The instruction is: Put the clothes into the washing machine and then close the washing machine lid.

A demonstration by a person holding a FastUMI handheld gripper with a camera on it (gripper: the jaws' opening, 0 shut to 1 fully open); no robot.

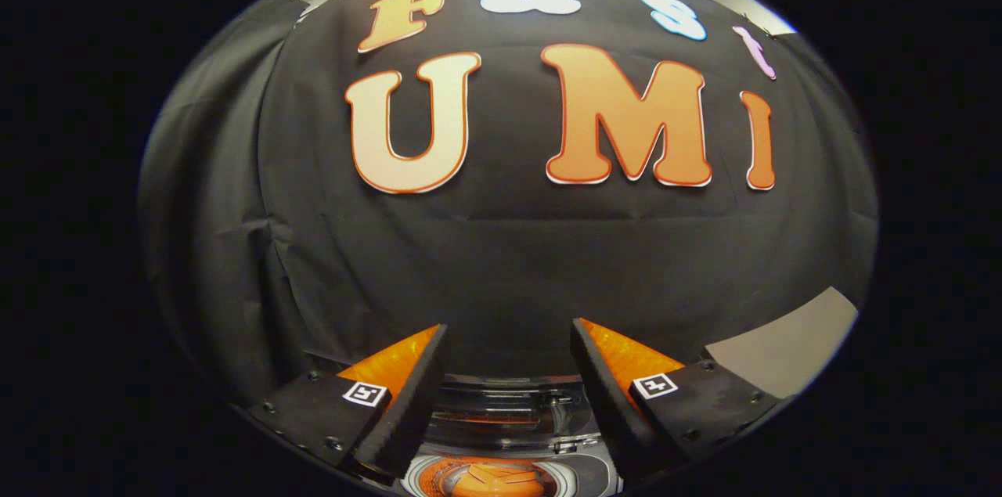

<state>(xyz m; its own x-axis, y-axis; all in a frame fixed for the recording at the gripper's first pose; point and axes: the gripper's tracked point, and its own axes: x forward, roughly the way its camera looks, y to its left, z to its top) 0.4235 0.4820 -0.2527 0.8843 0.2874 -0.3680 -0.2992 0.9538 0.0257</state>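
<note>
My gripper (509, 326) is open, with a wide gap between the fingers and nothing held. It is raised and faces the booth's black cloth wall. Low down between the fingers sits a small washing machine (583, 469). Its clear lid (501, 407) looks raised at the back. In front of the lid is the round drum opening (481, 477), with something orange inside; I cannot tell whether that is cloth or part of the drum. The fingers stand above the machine and apart from it.
The black cloth wall (501, 262) hangs close behind the machine. A pale flat surface (783, 348) shows beyond the right finger.
</note>
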